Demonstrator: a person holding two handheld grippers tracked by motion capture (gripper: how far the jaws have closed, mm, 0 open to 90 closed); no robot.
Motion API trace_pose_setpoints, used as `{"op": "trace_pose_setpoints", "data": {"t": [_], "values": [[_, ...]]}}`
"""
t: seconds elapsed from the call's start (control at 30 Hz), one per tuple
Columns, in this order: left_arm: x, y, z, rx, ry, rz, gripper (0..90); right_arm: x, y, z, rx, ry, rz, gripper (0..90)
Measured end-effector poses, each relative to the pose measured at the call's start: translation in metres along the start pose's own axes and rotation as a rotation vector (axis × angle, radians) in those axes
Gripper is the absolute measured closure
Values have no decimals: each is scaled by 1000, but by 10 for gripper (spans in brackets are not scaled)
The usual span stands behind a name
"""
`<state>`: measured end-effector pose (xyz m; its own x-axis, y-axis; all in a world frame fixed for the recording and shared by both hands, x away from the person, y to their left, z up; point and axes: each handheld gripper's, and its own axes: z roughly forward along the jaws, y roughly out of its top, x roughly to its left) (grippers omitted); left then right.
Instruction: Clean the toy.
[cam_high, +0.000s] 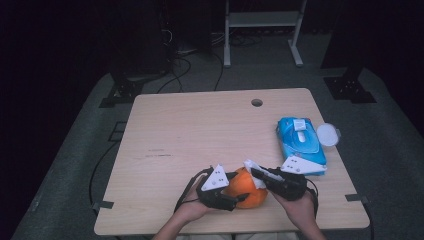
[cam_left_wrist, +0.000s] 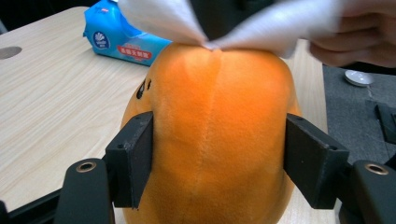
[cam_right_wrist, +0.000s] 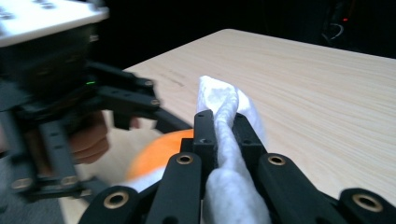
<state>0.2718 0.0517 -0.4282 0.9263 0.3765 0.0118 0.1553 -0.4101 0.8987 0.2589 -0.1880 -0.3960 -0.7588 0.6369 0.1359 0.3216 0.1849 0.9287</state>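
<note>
Left tongs (cam_high: 239, 196) are closed on the orange plush toy (cam_left_wrist: 212, 135) from both flanks, the black pads seen pressing the fur in the left gripper view, and the toy is held near the front edge of the counter (cam_high: 200, 130). Right tongs (cam_high: 256, 172) are pinched tight on a white wet wipe (cam_right_wrist: 229, 135), which is bunched between the jaws and spills out past their tips. In the high view the wipe is seen lying on the toy's upper right side, so the toy sits directly beyond and slightly below the right tongs, toward the left hand (cam_high: 192, 210). The toy's long axis runs away from the left tongs, with its small dark face markings turned toward the blue wet-wipe pack (cam_high: 301, 145) at the right of the counter. Contact between wipe and fur is seen at the toy's far end in the left gripper view. A wiping stroke along the fur is judged to be in hand; the right hand (cam_high: 300, 207) is the one positioned to make it, while the toy is steadied by the left.
</note>
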Motion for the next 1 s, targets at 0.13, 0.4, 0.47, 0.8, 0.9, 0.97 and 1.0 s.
{"op": "trace_pose_setpoints", "data": {"t": [0.13,0.4,0.47,0.8,0.9,0.97,1.0], "values": [[-6,2,3,20,-26,40,306,30,5,15,68,78,-95,823],[-10,1,4,13,-34,69,323,3,2,11,49,-7,14,822],[-6,0,4,-2,-29,41,335,-8,0,2,24,-12,63,822],[3,4,-7,-32,57,-9,396,8,3,4,-11,96,24,824],[6,5,-12,-36,95,-4,402,-8,1,-1,-36,37,71,823],[8,6,-14,-25,145,17,403,-15,-2,1,-48,56,131,820],[8,6,-14,-25,145,17,402,-15,-2,1,-48,56,131,820]]}}
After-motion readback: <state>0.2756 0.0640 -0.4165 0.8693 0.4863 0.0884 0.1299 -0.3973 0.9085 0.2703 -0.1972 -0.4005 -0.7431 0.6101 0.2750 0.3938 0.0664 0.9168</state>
